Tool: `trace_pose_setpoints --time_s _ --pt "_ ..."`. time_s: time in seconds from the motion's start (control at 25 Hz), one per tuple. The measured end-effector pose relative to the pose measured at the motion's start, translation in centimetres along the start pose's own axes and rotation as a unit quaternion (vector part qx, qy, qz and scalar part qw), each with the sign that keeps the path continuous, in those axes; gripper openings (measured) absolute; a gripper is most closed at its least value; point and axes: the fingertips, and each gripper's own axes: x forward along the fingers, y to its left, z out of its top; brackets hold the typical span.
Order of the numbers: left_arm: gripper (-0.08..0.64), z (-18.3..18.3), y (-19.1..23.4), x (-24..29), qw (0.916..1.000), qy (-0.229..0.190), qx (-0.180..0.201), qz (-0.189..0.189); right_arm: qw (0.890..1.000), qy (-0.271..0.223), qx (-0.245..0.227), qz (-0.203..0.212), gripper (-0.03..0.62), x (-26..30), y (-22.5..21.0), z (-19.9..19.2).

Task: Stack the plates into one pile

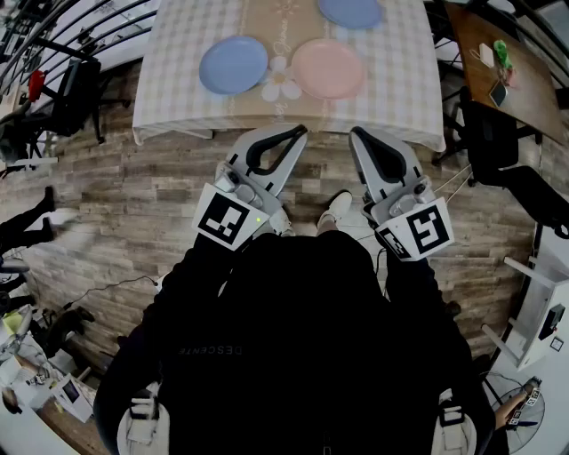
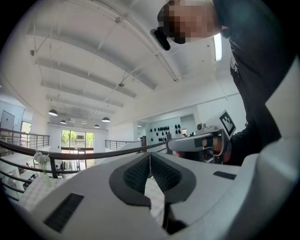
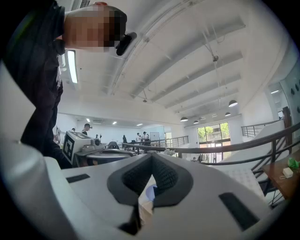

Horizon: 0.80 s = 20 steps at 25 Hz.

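Holds left gripper (image 1: 299, 132) and right gripper (image 1: 356, 134) side by side, jaws closed, empty.
Faces light blue plate (image 1: 233, 64) and pink plate (image 1: 328, 68), apart on the checked tablecloth (image 1: 173, 80); second blue plate (image 1: 351, 11) beyond.

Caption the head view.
Left gripper and right gripper, shut, before the table; near blue plate, pink plate, far blue plate unstacked.

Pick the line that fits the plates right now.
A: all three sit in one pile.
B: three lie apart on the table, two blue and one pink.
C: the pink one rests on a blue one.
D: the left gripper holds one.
B: the near blue plate, the pink plate and the far blue plate each lie alone on the checked tablecloth, none overlapping.
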Motion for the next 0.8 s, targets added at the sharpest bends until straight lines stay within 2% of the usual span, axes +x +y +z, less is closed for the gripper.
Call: trace_pose_setpoints --time_s 0.16,0.32,0.6,0.8 --pt "0.021 0.2 -0.6 -1.5 0.9999 -0.007 -0.01 -0.002 1.0 0.01 -0.009 -0.004 0.002 -0.4 1.7 -0.5" --pt "0.021 0.9 -1.2 -1.9 0.9999 -0.015 0.001 0.002 1.0 0.01 0.0 0.0 0.005 -0.9 2.0 -0.9" --pt "0.021 1.1 -2.8 -1.0 0.9997 -0.023 -0.002 -0.01 1.0 0.001 0.01 -0.006 0.006 -2.3 0.8 -0.6" --pt "0.021 1.0 -3.5 0.5 0.9997 -0.021 -0.007 -0.012 1.0 0.007 -0.003 -0.005 0.006 -3.3 -0.2 -0.7"
